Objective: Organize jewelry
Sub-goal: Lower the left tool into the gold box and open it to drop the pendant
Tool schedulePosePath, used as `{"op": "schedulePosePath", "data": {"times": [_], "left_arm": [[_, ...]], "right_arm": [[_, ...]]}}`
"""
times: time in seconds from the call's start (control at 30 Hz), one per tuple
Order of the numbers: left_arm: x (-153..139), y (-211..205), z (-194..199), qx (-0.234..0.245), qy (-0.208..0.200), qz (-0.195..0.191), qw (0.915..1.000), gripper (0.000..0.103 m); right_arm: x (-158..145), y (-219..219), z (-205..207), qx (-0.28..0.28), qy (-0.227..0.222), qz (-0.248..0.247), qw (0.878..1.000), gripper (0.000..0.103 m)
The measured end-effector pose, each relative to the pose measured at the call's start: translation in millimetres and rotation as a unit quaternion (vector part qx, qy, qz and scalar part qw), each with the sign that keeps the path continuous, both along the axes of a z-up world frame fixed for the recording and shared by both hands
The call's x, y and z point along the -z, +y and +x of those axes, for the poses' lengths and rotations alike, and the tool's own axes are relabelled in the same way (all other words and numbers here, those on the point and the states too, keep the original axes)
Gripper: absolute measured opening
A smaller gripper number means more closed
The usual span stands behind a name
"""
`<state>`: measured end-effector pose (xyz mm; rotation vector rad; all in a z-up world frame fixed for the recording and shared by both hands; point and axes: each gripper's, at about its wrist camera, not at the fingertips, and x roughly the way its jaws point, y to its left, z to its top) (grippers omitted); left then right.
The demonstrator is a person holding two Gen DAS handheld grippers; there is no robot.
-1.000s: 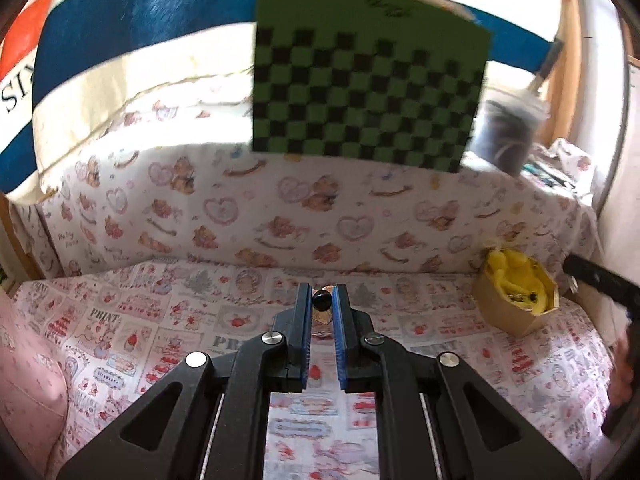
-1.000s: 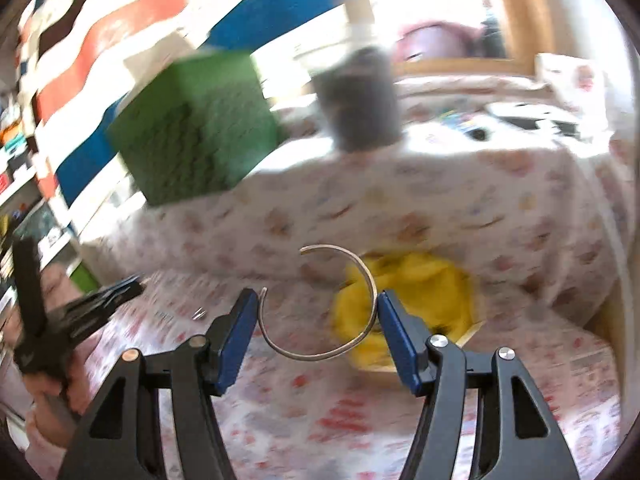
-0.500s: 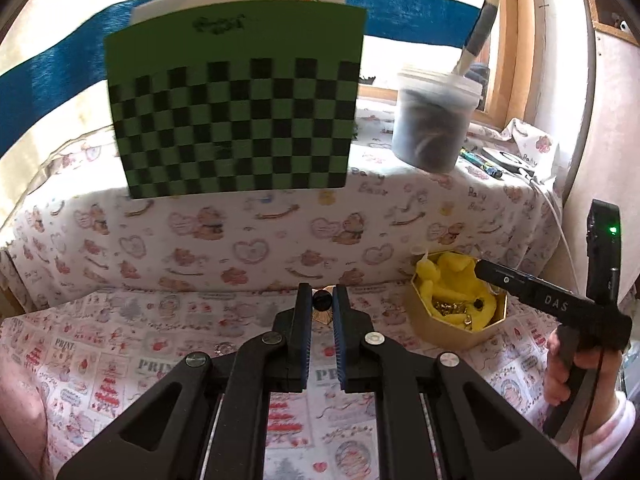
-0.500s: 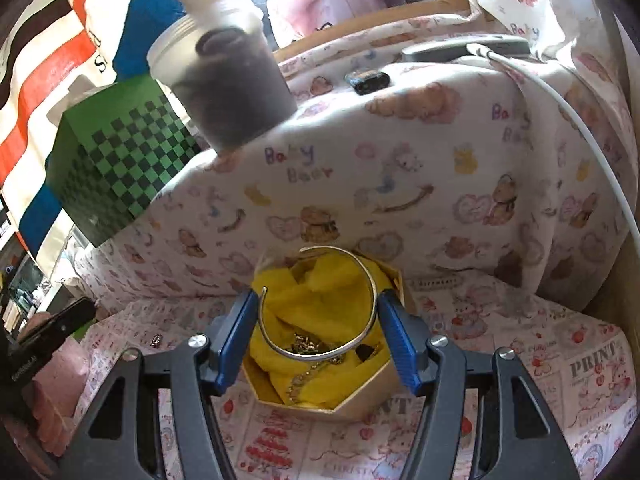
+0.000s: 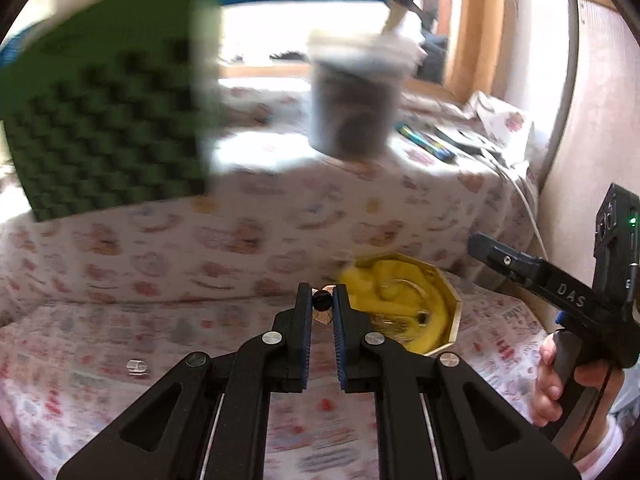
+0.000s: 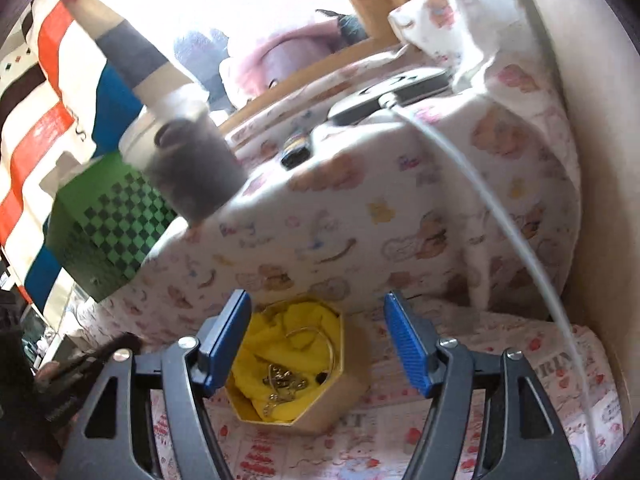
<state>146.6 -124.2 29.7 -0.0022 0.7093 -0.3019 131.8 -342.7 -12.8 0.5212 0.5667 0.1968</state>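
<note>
A hexagonal jewelry box [image 6: 344, 396] lined with yellow cloth sits on the patterned bedding; it also shows in the left wrist view [image 5: 450, 320]. A silver bangle [image 6: 326, 344] lies inside it with gold chains [image 6: 282, 380]. My right gripper [image 6: 316, 340] is open and empty, just above the box. My left gripper [image 5: 321, 306] is shut on a small earring with a black bead [image 5: 321, 300], held left of the box. A small clear piece [image 5: 136, 366] lies on the bedding at the left.
A green checkered box [image 5: 108, 120] and a cup of dark material [image 5: 352, 108] stand on the raised covered ledge behind. A white cable [image 6: 480, 200] runs down the right side. The hand with the right gripper's body [image 5: 576, 312] is at the right.
My right gripper opened and let the silver bangle drop into the box. My left gripper swung right toward the box with the earring still held.
</note>
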Motion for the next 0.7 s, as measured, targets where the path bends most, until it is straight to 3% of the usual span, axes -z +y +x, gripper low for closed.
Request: {"op": "schedulePosePath", "data": {"times": [0.1,0.23,0.37,0.5,0.63,0.7], "left_arm": [[11.3,-23.4,14.0,0.022,0.040,-0.027,0.9986,0.009],[27.3,-45.6,37.6,0.027,0.099,-0.050,0.9935,0.009],[35.3,-55.6,51.5,0.028,0.120,-0.054,0.9909,0.009],[32.3,-53.6,50.3,0.020,0.111,-0.047,0.9925,0.010],[17.9,-45.1,37.5,0.019,0.077,-0.019,0.9967,0.026],[8.8,-39.0,28.5,0.012,0.056,0.002,0.9983,0.027]], "right_arm": [[4.7,-13.0,-1.2,0.009,0.002,0.039,0.999,0.067],[5.8,-17.8,-2.8,0.033,0.008,0.033,0.999,0.067],[6.0,-16.7,-1.8,0.031,0.011,0.037,0.999,0.067],[3.9,-19.8,-3.7,0.041,0.006,0.025,0.999,0.067],[1.4,-20.1,-5.6,0.039,0.000,0.026,0.999,0.067],[-1.5,-15.6,-6.6,0.038,-0.005,0.017,0.999,0.067]]}}
